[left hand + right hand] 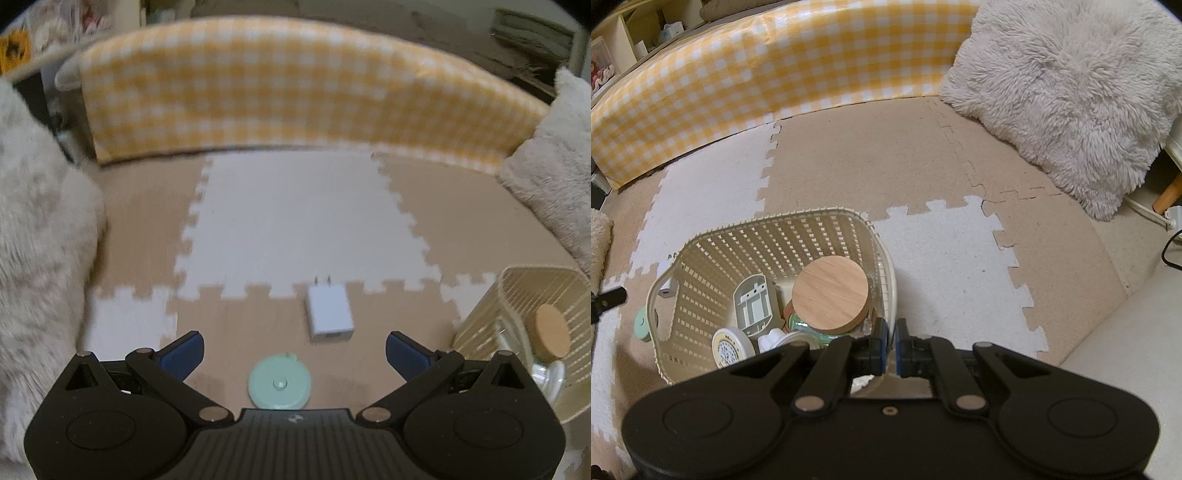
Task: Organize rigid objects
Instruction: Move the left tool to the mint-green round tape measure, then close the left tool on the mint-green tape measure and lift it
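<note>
My left gripper point(294, 350) is open above the foam mat. A mint-green round disc point(279, 383) lies between its fingers, close to the palm. A white plug charger point(328, 314) lies just beyond on the mat. A cream slatted basket point(768, 236) holds a glass jar with a wooden lid point(830, 291), a grey bracket point(753, 301), a round white tin point(731, 347) and a white piece. My right gripper point(891, 341) is shut on the basket's right rim. The basket also shows in the left wrist view point(517, 295).
Tan and white puzzle mat point(923, 155) covers the floor. A yellow checked cushion wall point(277, 85) runs along the back. Fluffy cream pillows sit at the left point(37, 221) and at the right point(1071, 92). A cable and socket lie at the far right point(1171, 221).
</note>
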Action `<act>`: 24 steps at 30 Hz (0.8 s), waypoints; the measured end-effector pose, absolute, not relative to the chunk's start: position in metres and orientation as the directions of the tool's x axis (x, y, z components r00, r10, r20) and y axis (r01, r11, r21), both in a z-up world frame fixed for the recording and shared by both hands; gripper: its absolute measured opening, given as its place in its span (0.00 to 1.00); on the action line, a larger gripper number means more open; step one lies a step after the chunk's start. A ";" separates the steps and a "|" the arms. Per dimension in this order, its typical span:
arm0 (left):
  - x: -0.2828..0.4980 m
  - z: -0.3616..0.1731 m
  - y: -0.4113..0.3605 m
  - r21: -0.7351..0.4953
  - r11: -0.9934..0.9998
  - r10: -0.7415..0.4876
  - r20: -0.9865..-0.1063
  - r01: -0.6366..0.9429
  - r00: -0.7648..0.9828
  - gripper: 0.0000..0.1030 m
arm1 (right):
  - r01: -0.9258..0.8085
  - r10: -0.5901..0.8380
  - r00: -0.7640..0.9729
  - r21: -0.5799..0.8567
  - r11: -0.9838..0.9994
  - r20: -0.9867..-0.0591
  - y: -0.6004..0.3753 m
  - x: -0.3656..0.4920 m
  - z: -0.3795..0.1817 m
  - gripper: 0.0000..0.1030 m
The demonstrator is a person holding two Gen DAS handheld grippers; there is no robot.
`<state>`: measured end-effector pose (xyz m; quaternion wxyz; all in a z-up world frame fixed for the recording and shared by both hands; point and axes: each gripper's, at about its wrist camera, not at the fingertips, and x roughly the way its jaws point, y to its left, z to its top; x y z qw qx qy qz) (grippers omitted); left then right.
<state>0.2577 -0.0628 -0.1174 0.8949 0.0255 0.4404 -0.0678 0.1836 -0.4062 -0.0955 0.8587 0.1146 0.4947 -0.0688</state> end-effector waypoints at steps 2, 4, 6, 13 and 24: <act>0.258 -0.128 -0.061 -0.006 0.991 -0.085 -0.804 0.136 0.588 1.00 | 0.232 -0.005 0.501 0.129 0.964 -0.865 -0.406 0.184 -0.095 0.05; 0.259 -0.136 -0.060 0.014 0.990 -0.070 -0.813 0.140 0.579 1.00 | 0.232 -0.005 0.501 0.129 0.964 -0.865 -0.406 0.183 -0.095 0.05; 0.259 -0.143 -0.058 0.023 0.989 -0.063 -0.820 0.143 0.569 1.00 | 0.232 -0.005 0.501 0.129 0.964 -0.865 -0.406 0.183 -0.095 0.05; 0.259 -0.161 -0.050 0.034 0.989 -0.045 -0.851 0.141 0.523 0.88 | 0.232 -0.005 0.501 0.129 0.964 -0.865 -0.406 0.183 -0.095 0.05; 0.260 -0.170 -0.057 0.039 0.981 -0.066 -0.851 0.189 0.521 0.53 | 0.231 -0.004 0.501 0.129 0.964 -0.865 -0.406 0.183 -0.095 0.05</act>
